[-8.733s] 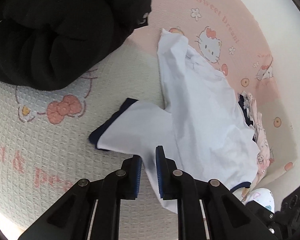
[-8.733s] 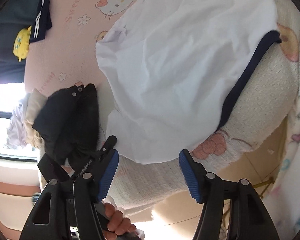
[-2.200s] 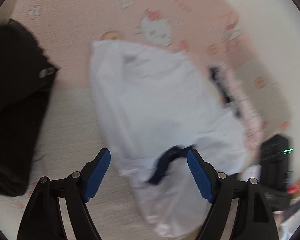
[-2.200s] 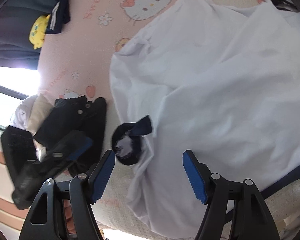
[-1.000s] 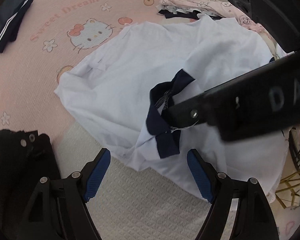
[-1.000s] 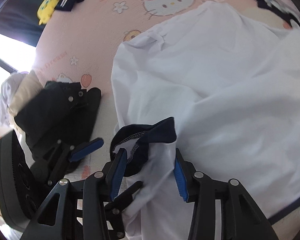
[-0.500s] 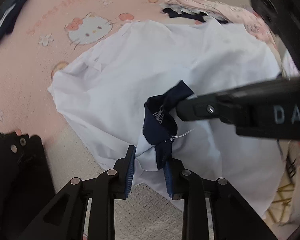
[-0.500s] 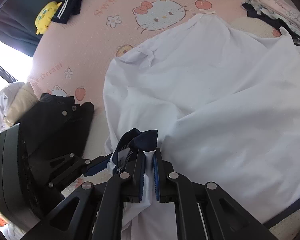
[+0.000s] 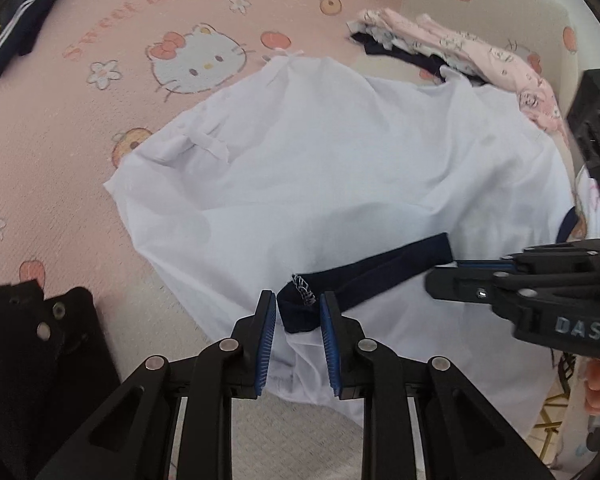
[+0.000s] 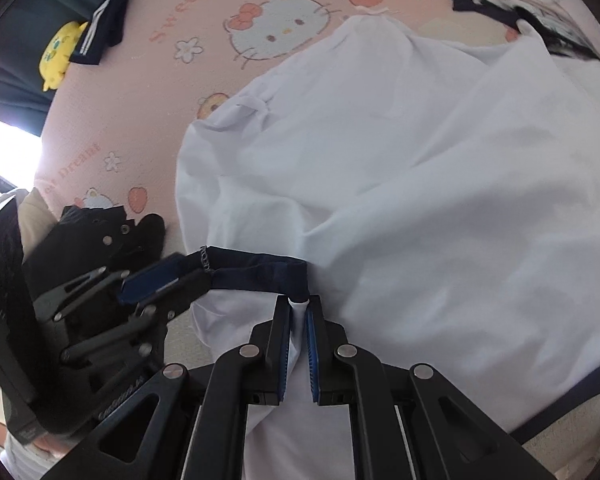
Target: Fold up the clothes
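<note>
A: Where is the white shirt point(image 9: 340, 184) found, and how are the tongs set?

B: It is spread, rumpled, on the pink blanket point(image 9: 60, 128). Its navy cuff point(image 9: 364, 276) is pinched at one end by the left tongs point(image 9: 298, 312), whose jaws are closing, and at the other by the right tongs point(image 10: 298, 316), clamped tight.

A: What could be spoiled?

B: The cuff could be stretched or slipped if pulled apart too hard. The black garment point(image 9: 40, 352) and pink clothes point(image 9: 480, 56) lie close, where a fold might be caught.
</note>
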Available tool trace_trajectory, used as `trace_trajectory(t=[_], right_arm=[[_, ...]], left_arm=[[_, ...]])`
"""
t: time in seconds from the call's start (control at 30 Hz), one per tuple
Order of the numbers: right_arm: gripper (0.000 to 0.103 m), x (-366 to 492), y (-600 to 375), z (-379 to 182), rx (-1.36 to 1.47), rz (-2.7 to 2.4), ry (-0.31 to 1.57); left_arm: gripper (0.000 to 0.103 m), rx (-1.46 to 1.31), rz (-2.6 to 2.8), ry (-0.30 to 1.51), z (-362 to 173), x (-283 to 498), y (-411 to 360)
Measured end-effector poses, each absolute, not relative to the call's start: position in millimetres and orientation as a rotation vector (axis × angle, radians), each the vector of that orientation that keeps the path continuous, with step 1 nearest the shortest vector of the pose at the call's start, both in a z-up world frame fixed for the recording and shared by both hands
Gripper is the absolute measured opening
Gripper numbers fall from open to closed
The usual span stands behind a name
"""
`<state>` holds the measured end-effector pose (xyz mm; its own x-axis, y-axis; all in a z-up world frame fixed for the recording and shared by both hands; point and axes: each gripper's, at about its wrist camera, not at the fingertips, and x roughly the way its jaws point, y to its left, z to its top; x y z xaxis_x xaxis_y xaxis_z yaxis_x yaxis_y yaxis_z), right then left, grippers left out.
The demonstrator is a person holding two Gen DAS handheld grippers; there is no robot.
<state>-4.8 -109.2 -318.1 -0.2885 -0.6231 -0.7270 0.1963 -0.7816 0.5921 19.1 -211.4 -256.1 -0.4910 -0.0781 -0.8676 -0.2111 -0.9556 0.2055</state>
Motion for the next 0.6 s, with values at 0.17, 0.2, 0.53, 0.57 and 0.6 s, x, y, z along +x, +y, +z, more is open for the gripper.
trace_trajectory(t=[0.17,0.2,0.53,0.57,0.6], right_arm=[[0.006,-5.1,-101.9,-320.6,1.48,-2.099,-0.582],[0.006,-5.4,-101.0,-321.0,1.485,-2.097,-0.589],[0.056,0.5,-76.6,-330.1,1.469,-1.896,-0.977],[0.06,2.0,-74.3,-330.5,1.461,-1.886,-1.009],[0.06,3.7,-73.4,-331.1,1.471,-1.882,-1.019]], left_arm=[[0.02,-1.604,2.594,0.376,-262.7,7.6,-214.9],[0.02,-1.613,2.595,0.348,-263.0,5.3,-216.7],[0.053,-1.596,2.602,-0.267,-226.3,13.8,-247.7],[0.061,-1.593,2.619,-0.311,-225.6,15.6,-252.4],[0.061,-1.589,2.635,-0.356,-224.9,17.4,-257.1]])
